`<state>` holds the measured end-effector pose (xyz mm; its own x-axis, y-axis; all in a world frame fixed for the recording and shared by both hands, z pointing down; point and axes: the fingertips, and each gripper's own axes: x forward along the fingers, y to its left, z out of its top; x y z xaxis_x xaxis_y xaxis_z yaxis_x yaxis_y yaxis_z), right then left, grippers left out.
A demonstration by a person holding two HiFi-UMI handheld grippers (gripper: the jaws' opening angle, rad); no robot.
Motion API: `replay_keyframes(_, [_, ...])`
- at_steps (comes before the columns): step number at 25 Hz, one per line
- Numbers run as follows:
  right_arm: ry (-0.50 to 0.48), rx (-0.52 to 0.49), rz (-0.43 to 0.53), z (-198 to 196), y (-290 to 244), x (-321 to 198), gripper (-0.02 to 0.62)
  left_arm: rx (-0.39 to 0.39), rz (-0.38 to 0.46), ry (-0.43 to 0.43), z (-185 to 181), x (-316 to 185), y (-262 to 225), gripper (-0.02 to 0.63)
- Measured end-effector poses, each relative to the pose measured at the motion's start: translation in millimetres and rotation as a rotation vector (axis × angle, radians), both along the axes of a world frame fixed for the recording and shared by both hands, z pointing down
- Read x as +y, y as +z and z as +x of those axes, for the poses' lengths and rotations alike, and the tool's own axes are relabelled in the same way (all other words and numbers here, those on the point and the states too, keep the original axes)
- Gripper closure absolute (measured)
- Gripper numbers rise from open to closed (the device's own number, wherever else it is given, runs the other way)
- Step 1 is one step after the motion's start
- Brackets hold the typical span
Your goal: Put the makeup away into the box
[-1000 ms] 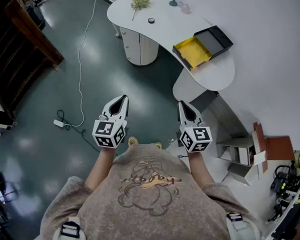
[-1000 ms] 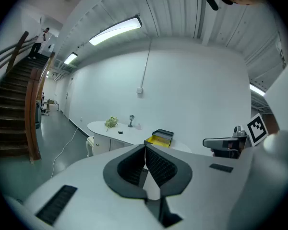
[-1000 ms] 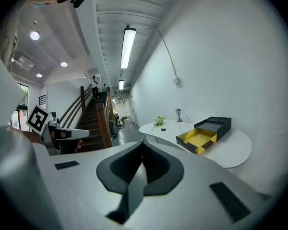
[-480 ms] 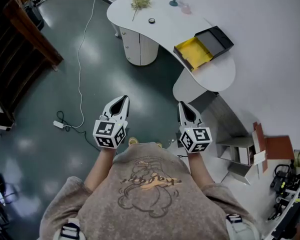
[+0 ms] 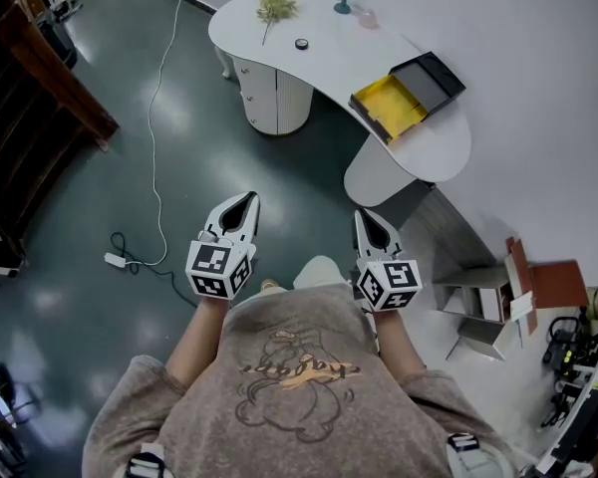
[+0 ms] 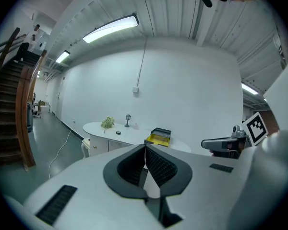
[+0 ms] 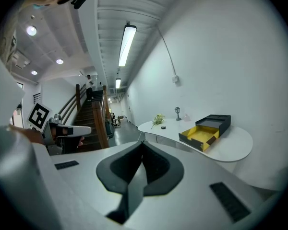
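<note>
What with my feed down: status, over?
Both empty: left gripper shut, right gripper shut. Open box on white table, far ahead. Only a cable on floor, off left.

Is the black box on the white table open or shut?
Open: the box shows its yellow inside uncovered.

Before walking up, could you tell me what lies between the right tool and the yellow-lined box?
Head view: only dark floor, then the white desk bearing the box.
</note>
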<state>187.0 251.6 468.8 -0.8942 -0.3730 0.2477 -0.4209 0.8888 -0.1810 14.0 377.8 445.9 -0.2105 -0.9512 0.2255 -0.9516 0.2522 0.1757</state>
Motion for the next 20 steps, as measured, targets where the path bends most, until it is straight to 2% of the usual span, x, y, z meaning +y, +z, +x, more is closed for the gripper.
replay_keyframes(9, [-0.007, -0.003, -0.001, -27.6, 0.2, -2.5, 0.592, 0.017, -0.011, 0.011, -21.6, -11.2, 4.9, 0.583])
replay_keyframes(20, [-0.031, 0.007, -0.001, -77.0, 6.8, -53.9, 0.592, 0.038, -0.006, -0.018, -67.6, -58.6, 12.9, 0.583])
